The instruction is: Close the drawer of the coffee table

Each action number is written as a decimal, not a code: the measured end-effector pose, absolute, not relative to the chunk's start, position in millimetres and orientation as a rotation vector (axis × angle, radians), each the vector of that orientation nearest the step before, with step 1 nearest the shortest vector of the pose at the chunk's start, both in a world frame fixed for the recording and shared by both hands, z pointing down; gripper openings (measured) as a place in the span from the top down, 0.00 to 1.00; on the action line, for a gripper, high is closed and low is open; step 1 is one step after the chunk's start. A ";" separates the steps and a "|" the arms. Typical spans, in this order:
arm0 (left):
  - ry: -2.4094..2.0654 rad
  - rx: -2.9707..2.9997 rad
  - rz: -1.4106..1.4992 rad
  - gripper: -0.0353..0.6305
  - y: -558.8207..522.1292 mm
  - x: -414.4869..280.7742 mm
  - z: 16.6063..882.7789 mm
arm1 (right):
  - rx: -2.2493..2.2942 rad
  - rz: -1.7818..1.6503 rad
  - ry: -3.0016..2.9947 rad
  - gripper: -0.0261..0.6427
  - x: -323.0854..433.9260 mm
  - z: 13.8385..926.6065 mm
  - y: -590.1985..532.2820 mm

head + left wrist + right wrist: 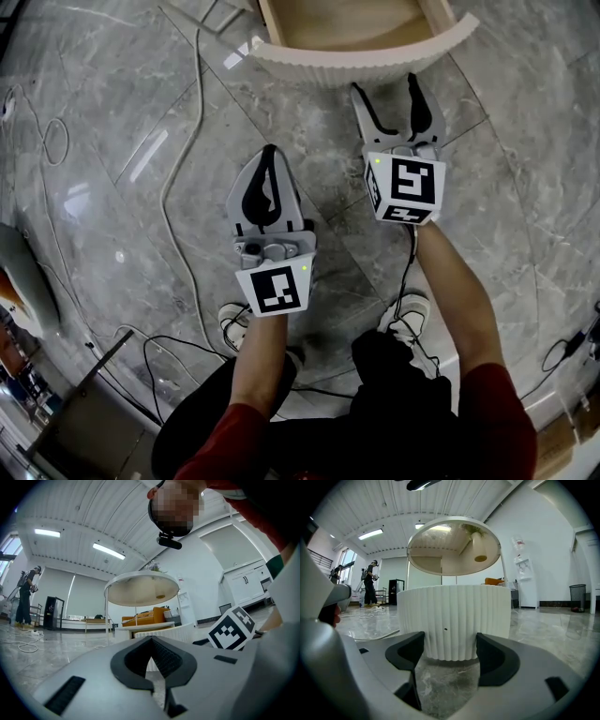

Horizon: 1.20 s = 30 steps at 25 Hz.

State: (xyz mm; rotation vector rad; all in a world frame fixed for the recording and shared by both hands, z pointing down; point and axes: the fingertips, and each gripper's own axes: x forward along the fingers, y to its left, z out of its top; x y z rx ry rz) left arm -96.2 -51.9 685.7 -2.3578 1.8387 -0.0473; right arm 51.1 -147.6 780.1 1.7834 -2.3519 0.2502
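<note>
Right gripper [384,86], spread and empty: drawer [328,64] was faced just ahead; left gripper [270,152], pressed together, farther off.

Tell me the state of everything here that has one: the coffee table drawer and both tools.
drawer: pulled out, open; the part of the inside that shows is empty.
right tool: jaws wide apart, nothing between them, aimed at the drawer's ribbed front, apparently not touching.
left tool: jaws together, empty, held back from the drawer.

One drawer [356,67], one coffee table [454,545], two grippers [270,155] [385,86], two shoes [232,323] [408,319].
</note>
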 end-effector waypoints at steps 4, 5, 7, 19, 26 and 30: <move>1.854 -2.349 -0.057 0.93 -54.8 -99.0 688.0 | 1.789 0.233 -2.356 0.47 47.1 781.3 -171.6; 1.855 -2.348 -0.063 0.93 -54.9 -99.5 688.8 | 1.789 0.232 -2.354 0.47 45.9 781.1 -177.5; 1.867 -2.350 -0.069 0.93 -54.9 -101.7 690.7 | 1.791 0.230 -2.353 0.47 43.1 780.2 -189.1; 1.920 -2.354 -0.078 0.93 -59.6 -110.1 699.2 | 1.790 0.191 -2.346 0.47 30.5 779.1 -248.9; 1.931 -2.355 -0.091 0.93 -63.9 -111.3 702.6 | 1.790 0.156 -2.364 0.47 25.2 779.9 -275.3; 1.952 -2.361 -0.082 0.93 -63.8 -112.4 707.1 | 1.798 0.162 -2.360 0.47 25.1 780.1 -283.8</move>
